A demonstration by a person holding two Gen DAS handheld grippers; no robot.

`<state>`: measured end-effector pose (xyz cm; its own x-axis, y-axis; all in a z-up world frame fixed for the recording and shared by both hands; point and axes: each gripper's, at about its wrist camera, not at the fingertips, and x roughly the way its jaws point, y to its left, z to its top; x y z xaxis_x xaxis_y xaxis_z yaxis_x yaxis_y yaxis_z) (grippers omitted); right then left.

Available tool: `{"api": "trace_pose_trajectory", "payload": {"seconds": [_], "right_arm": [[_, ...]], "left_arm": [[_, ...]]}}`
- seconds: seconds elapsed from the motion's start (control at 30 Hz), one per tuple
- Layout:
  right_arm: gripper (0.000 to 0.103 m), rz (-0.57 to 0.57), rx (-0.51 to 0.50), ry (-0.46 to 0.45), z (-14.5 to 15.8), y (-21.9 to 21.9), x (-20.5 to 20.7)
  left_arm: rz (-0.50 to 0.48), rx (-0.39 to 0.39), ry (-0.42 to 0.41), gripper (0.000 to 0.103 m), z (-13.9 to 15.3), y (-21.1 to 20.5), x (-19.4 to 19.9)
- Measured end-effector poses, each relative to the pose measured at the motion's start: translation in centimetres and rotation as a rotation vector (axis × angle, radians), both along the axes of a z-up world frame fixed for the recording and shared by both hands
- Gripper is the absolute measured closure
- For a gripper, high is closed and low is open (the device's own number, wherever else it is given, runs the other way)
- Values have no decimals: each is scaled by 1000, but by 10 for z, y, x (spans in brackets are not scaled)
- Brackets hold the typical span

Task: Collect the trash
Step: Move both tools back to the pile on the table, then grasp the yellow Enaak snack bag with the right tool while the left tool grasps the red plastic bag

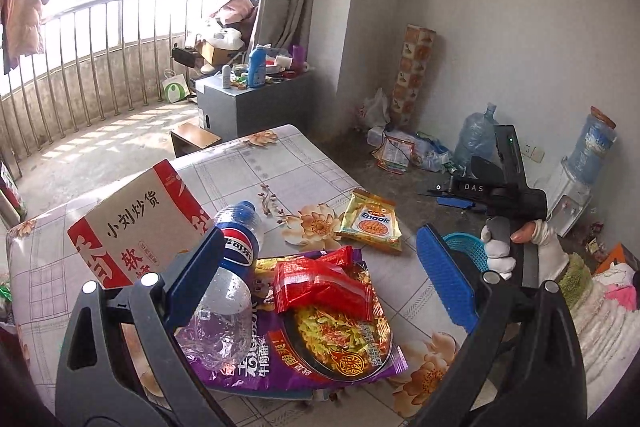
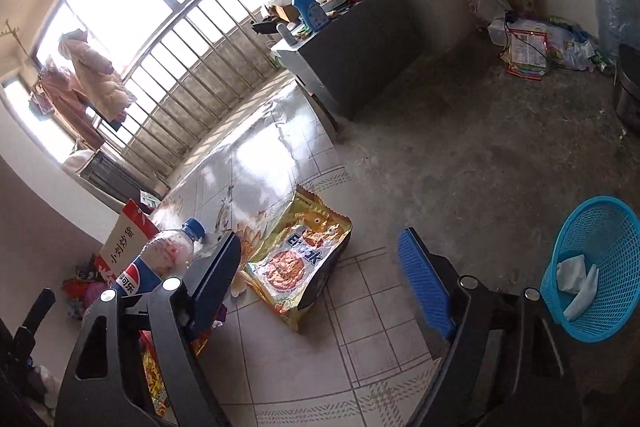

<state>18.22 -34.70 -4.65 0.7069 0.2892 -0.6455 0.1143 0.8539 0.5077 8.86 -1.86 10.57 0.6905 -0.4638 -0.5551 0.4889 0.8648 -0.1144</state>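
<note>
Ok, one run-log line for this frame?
left gripper: open over red wrapper | right gripper: open over Enaak packet | blue basket: holds white scraps

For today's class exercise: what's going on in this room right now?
A person holding two grippers is clearing trash off a floral table. Both the left gripper and right gripper hover with jaws open, holding nothing. Wrappers, a Pepsi bottle and a box remain; the blue basket holds crumpled white paper.

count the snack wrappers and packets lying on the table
3: the yellow Enaak packet near the far right edge, the purple noodle bag in front, the red packet on top of it. More may hide behind the left gripper.
</note>
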Motion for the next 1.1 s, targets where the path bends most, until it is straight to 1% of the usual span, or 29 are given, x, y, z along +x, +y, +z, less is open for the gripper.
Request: {"api": "trace_pose_trajectory", "payload": {"seconds": [0.2, 0.3, 0.37, 0.4, 0.43, 0.47, 0.57, 0.63, 0.8, 0.87, 0.97, 1.1], "right_arm": [[34, 73, -65, 63, -26, 11, 47], [45, 112, -111, 94, -34, 19, 64], [62, 139, -120, 123, -39, 23, 71], [66, 143, -127, 131, -40, 25, 72], [72, 142, -139, 129, -39, 27, 71], [81, 147, -149, 121, -37, 27, 70], [96, 159, -146, 116, -34, 27, 61], [98, 162, -143, 114, -33, 29, 50], [99, 150, -172, 104, -29, 28, 18], [99, 138, -169, 99, -28, 29, 1], [99, 122, -134, 95, -29, 28, -24], [99, 99, -87, 89, -32, 28, -50]], "left_arm": [[7, 4, 30, 11, -13, -3, 15], [-2, 17, 49, 11, -20, -7, 20], [-7, 28, 55, 11, -23, -10, 21], [-9, 35, 59, 11, -25, -11, 22], [-10, 39, 63, 11, -27, -12, 23], [-12, 43, 66, 11, -28, -13, 23], [-20, 51, 81, 11, -33, -17, 24], [-27, 56, 89, 12, -36, -19, 23], [-50, 82, 122, 22, -47, -29, 21], [-60, 110, 137, 29, -52, -34, 20], [-64, 168, 155, 33, -62, -45, 19], [-56, 228, 185, 35, -76, -59, 23]]}}
